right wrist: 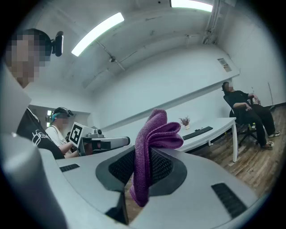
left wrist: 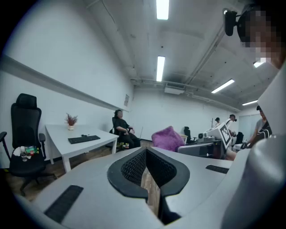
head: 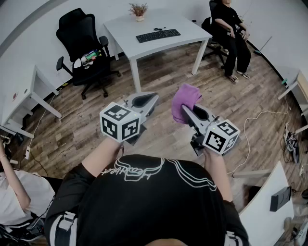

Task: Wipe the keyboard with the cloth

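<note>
A black keyboard (head: 158,35) lies on a white table (head: 190,34) across the room, far ahead of both grippers; it also shows small in the left gripper view (left wrist: 84,139) and in the right gripper view (right wrist: 198,133). My right gripper (head: 184,109) is held at chest height and is shut on a purple cloth (head: 186,97). The cloth (right wrist: 154,134) stands folded up out of the jaws of the right gripper (right wrist: 143,165). My left gripper (head: 153,97) is level with it on the left, shut with nothing in it (left wrist: 147,167). The cloth (left wrist: 167,138) shows to its right.
A small potted plant (head: 139,10) stands at the table's far edge. A black office chair (head: 82,41) is left of the table and a seated person (head: 231,29) right of it. More desks (head: 19,96) and floor cables (head: 260,120) line the sides of the wooden floor.
</note>
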### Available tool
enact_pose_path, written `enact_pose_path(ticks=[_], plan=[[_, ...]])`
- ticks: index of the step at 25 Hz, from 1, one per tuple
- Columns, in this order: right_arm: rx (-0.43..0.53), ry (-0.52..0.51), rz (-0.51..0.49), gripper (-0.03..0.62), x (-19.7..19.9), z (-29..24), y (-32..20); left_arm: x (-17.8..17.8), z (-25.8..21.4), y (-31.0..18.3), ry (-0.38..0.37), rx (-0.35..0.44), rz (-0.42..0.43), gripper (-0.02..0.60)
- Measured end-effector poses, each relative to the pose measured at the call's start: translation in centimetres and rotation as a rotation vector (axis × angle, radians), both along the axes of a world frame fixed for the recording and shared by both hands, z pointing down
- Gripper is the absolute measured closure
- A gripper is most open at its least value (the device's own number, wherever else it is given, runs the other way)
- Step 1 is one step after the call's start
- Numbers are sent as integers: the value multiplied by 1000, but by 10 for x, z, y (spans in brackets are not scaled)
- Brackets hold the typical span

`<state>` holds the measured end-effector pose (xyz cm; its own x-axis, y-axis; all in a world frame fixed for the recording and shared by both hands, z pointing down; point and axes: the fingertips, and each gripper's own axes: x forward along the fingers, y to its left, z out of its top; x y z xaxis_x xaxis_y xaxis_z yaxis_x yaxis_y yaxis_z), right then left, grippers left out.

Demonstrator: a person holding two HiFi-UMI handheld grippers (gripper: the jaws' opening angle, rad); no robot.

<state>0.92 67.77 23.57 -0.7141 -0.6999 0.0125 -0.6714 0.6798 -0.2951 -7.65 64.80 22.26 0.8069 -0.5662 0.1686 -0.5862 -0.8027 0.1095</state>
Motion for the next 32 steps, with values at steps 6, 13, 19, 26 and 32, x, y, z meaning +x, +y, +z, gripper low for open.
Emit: enact_pose_path(ticks=[6, 13, 19, 26, 32], plan=[[11, -7, 1, 537, 7, -1, 14, 5, 1, 15, -7, 3, 2, 577], [15, -35, -12, 537, 17, -8, 20, 17, -4, 21, -19, 15, 11, 577], [30, -63, -19, 537, 33, -19, 25, 25, -11, 21, -5, 12, 15, 577], [19, -79, -11, 536, 54, -9, 21, 49, 4, 17, -25, -15, 41, 577], [-3, -104, 18, 537, 69, 3, 7, 61, 13, -1, -29, -44, 59, 577]])
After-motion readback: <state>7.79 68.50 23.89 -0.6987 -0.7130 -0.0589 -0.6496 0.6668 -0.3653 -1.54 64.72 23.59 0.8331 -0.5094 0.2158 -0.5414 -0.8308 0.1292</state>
